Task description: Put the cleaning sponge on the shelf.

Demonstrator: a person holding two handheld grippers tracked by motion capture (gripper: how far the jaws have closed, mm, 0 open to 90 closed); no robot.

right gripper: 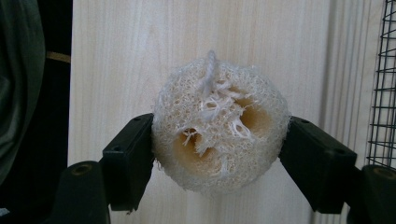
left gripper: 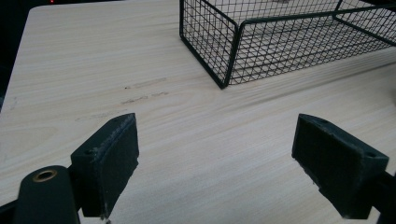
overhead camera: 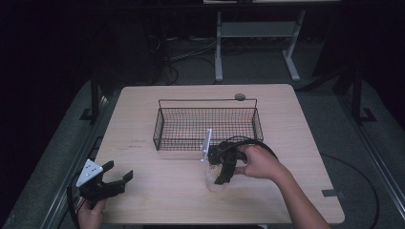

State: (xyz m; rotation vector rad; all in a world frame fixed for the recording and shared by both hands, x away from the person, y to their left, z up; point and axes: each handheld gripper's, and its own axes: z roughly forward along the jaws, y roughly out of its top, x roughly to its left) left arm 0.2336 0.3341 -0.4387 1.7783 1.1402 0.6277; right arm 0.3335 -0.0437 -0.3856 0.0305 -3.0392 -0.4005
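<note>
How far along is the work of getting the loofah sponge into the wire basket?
Done: the right gripper has its jaws closed on the loofah sponge. In hand: the sponge sits just in front of the wire basket. Left: putting it inside. The left gripper is open, apart.

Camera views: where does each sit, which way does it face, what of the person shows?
High view: above the person's side, facing forward and down on the pale wooden table; both forearms, left gripper, right gripper.
Left gripper view: along open jaws toward the black wire mesh basket.
Right gripper view: down at the round beige loofah sponge between its jaws.
Shared: basket, table.
</note>
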